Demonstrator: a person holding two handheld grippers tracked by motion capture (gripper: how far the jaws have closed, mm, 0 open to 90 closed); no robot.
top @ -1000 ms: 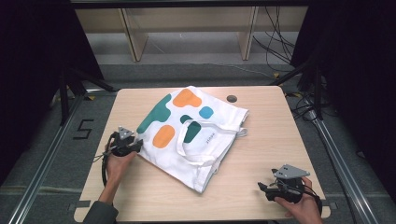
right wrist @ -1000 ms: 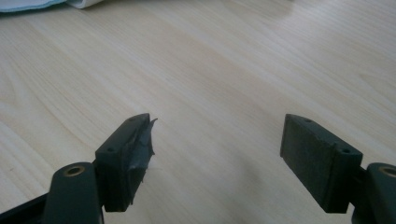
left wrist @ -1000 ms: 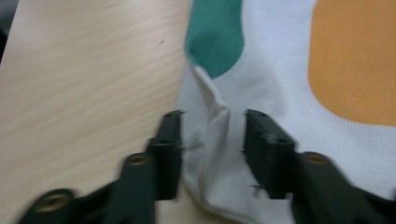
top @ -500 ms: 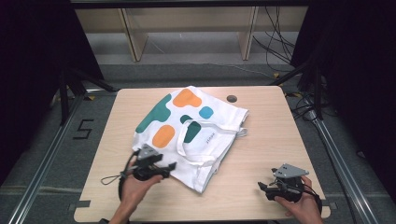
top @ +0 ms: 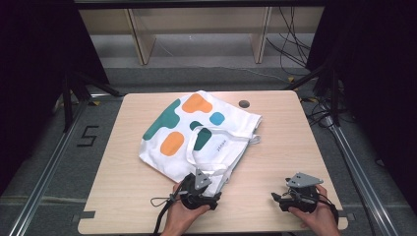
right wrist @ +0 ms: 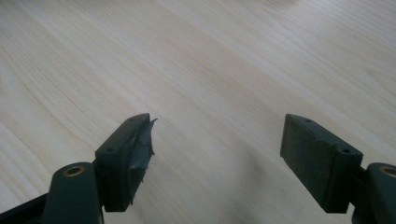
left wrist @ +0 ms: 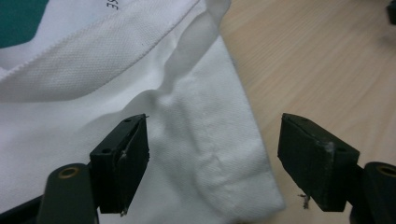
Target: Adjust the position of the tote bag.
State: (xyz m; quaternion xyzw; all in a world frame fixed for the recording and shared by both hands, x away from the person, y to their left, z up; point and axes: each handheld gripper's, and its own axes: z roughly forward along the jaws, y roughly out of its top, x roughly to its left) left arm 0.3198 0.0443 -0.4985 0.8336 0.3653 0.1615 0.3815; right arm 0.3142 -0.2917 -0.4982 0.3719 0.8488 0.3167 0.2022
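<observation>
Item: white tote bag (top: 196, 132), printed with teal, orange and blue shapes, two white handle straps (top: 216, 135) lying looped across its face. Lies flat on the light wooden table (top: 275, 162), at the middle of the top, set at a slant, its near corner pointing toward the person's edge.

Left gripper (top: 216, 200): held in the person's left hand at the bag's near corner. Jaws spread wide, having just been opening. In the left gripper view the bag's corner (left wrist: 224, 154) lies between the two black fingers: the left finger (left wrist: 123, 161) stands over the white cloth, the right finger (left wrist: 315, 158) stands over bare wood just beside the bag's edge. The pads press on nothing; cloth and pads appear apart. A folded ridge of fabric runs up from the corner between the fingers, and one strap (left wrist: 93, 60) crosses the cloth farther off.

Right gripper (top: 276, 197): held in the person's right hand, well apart from the bag, to the right of its near corner and close to the table's near edge. Jaws spread wide, nothing between them; the right gripper view shows bare wood under the fingers (right wrist: 130, 156), with a torn pad lining on the left one.

Also near the bag: a small dark round fitting (top: 244, 103) in the table just beyond its far right corner.
</observation>
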